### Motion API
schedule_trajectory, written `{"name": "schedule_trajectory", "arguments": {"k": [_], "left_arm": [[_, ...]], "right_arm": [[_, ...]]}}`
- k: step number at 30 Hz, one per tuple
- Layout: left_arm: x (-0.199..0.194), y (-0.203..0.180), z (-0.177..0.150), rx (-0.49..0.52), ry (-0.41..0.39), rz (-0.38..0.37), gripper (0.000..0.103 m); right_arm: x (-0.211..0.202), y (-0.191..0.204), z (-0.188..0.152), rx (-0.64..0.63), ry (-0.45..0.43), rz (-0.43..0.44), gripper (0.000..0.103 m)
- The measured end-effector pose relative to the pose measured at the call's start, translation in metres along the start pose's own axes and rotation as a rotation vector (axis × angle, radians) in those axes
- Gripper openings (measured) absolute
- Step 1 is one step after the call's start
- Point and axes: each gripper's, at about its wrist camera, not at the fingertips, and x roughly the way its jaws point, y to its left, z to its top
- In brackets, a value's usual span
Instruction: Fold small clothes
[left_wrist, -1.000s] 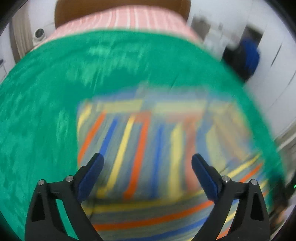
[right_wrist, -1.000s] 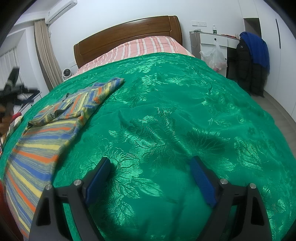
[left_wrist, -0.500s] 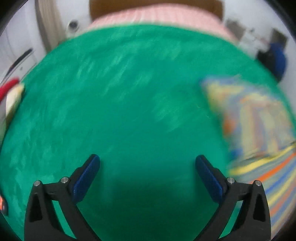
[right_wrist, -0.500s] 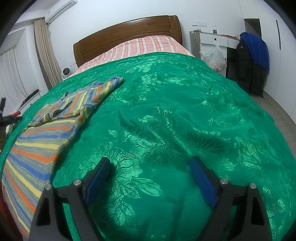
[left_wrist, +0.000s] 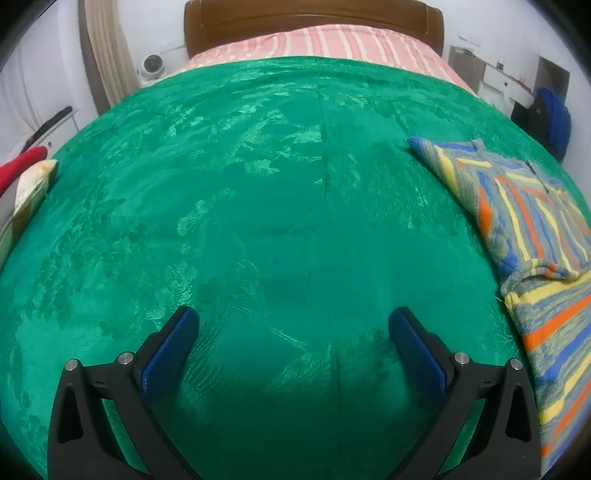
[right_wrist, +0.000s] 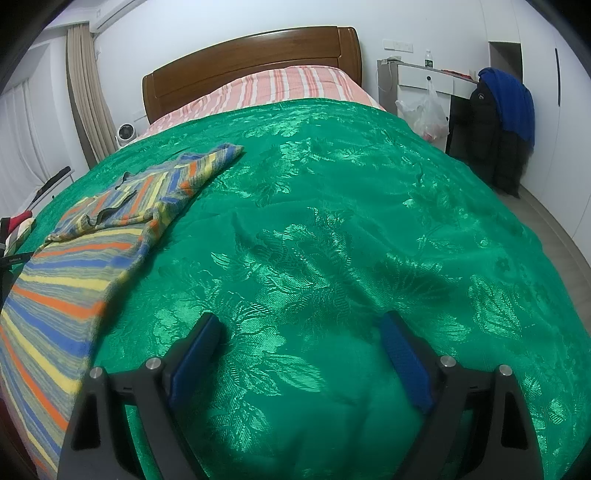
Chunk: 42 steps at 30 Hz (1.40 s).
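A striped knit garment (left_wrist: 535, 236) in blue, yellow, orange and grey lies on the green bedspread (left_wrist: 258, 221), its top part folded over. It sits at the right edge in the left wrist view and at the left in the right wrist view (right_wrist: 85, 251). My left gripper (left_wrist: 293, 321) hangs open over bare bedspread, left of the garment, with nothing between its fingers. My right gripper (right_wrist: 299, 328) is open too, over bare bedspread to the right of the garment, and holds nothing.
A wooden headboard (right_wrist: 251, 62) and pink striped bedding (right_wrist: 280, 86) lie at the far end. More clothes, red and pale (left_wrist: 26, 177), sit at the bed's left edge. A desk with a hung dark and blue jacket (right_wrist: 506, 122) stands at the right.
My left gripper has swung left off the striped garment to bare bedspread, and the garment now lies at the right edge of its view. The right gripper has kept still.
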Motion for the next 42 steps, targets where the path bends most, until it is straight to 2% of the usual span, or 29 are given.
{"name": "schedule_trajectory", "arguments": {"k": [13,42], "left_arm": [[0.0010,-0.0003,0.0006,-0.001,0.001,-0.001,0.103],[0.0024,-0.0009,0.0032,0.000,0.002,0.003,0.103]], "right_arm": [[0.0048,0.0089,0.0014,-0.031,0.019,-0.063,0.088],[-0.0002,0.0066,-0.0007,-0.024,0.003,-0.055,0.089]]}}
